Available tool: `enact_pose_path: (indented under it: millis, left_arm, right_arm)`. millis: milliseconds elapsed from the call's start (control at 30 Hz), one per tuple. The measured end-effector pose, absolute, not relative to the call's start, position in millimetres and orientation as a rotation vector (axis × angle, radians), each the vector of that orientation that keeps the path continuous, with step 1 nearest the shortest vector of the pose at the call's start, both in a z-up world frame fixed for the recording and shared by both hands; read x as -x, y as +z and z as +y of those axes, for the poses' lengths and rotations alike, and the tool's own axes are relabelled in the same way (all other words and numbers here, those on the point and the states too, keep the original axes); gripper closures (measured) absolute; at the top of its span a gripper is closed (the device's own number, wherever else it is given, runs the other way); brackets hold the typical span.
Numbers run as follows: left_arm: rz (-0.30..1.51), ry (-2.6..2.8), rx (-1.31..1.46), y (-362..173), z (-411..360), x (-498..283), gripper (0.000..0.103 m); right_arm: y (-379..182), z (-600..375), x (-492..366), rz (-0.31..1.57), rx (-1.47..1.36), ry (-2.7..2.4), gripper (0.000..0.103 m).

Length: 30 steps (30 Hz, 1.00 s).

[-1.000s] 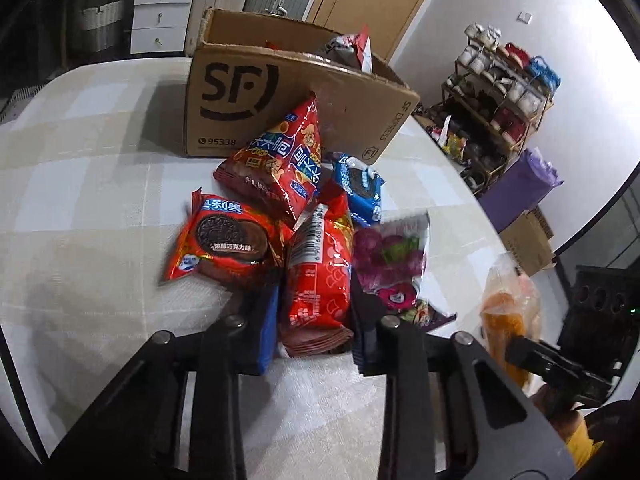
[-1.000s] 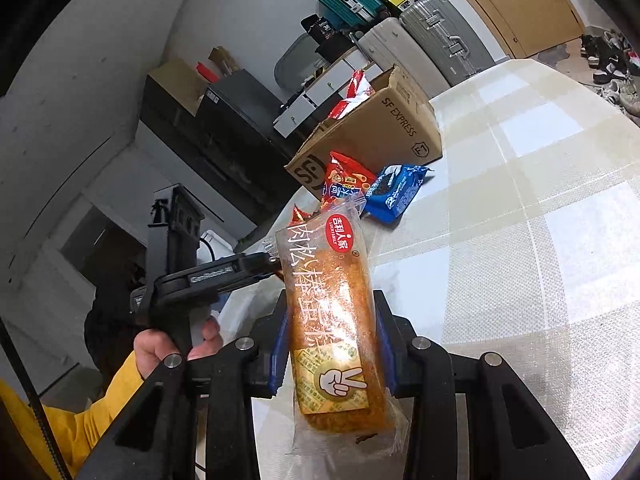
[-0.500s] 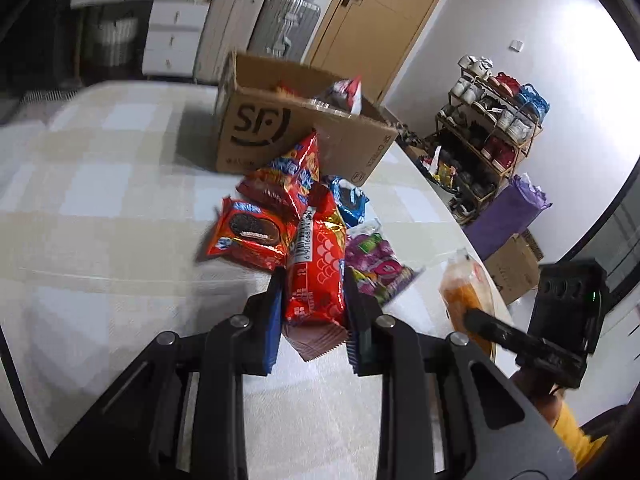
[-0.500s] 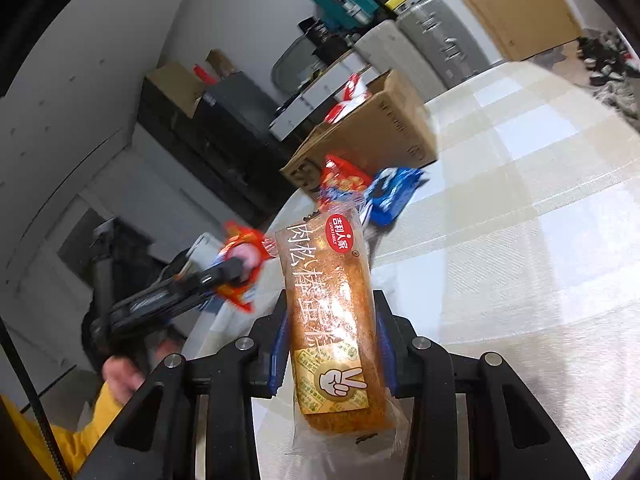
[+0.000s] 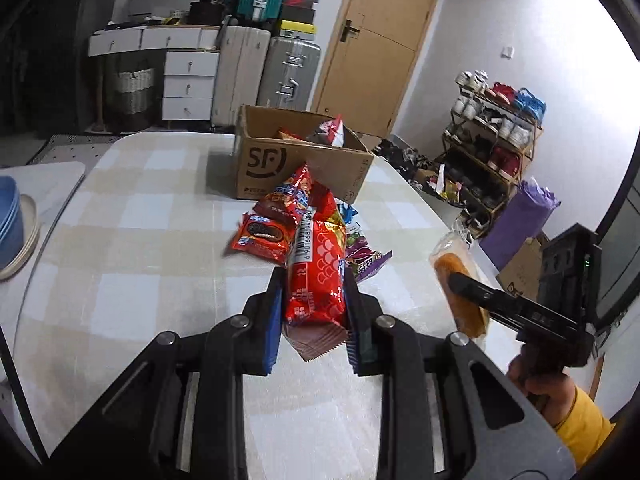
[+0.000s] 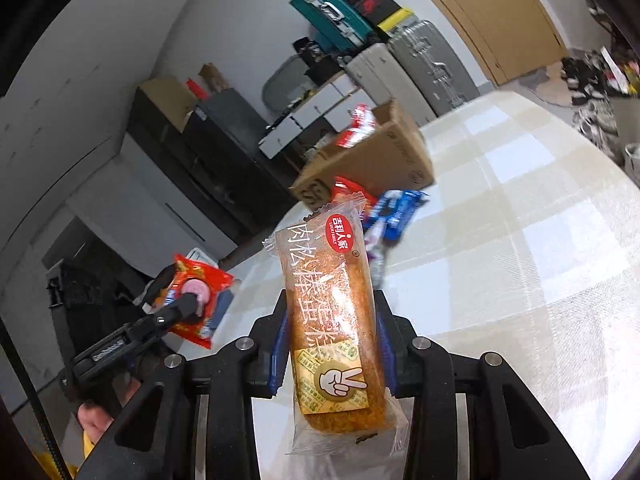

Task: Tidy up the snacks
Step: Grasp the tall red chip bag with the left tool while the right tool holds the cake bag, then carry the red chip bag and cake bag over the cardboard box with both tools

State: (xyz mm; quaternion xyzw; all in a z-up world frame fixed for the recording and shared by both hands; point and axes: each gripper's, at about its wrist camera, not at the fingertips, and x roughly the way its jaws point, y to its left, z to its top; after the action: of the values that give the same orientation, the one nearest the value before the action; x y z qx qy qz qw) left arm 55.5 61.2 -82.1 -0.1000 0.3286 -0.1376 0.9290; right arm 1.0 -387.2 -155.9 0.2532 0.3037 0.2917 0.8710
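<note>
Red snack packs: three; box: one

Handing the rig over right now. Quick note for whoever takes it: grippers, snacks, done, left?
Left gripper: shut on a red snack pack, held clear of the table.
Right gripper: shut on a clear-wrapped bread roll, also held off the table.
Cardboard box: at the far end of the table, open, a few packs already inside.
Loose pile in front of the box: a red cookie pack, a red chip bag, a blue pack, a purple pack.
Left: put both held items in the box, then clear the pile.
</note>
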Motion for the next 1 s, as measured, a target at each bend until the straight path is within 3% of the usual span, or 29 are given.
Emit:
enact_pose_path:
  millis: [667, 1000]
  left_arm:
    - [0.635, -0.347, 0.252, -65, 88, 25, 0.080]
    - [0.627, -0.359, 0.236, -42, 85, -7, 0.080]
  right_arm:
    - [-94, -345, 60, 0.552, -0.368, 0.672, 0.066]
    - [-68, -342, 27, 0.524, -0.342, 0.705, 0.066]
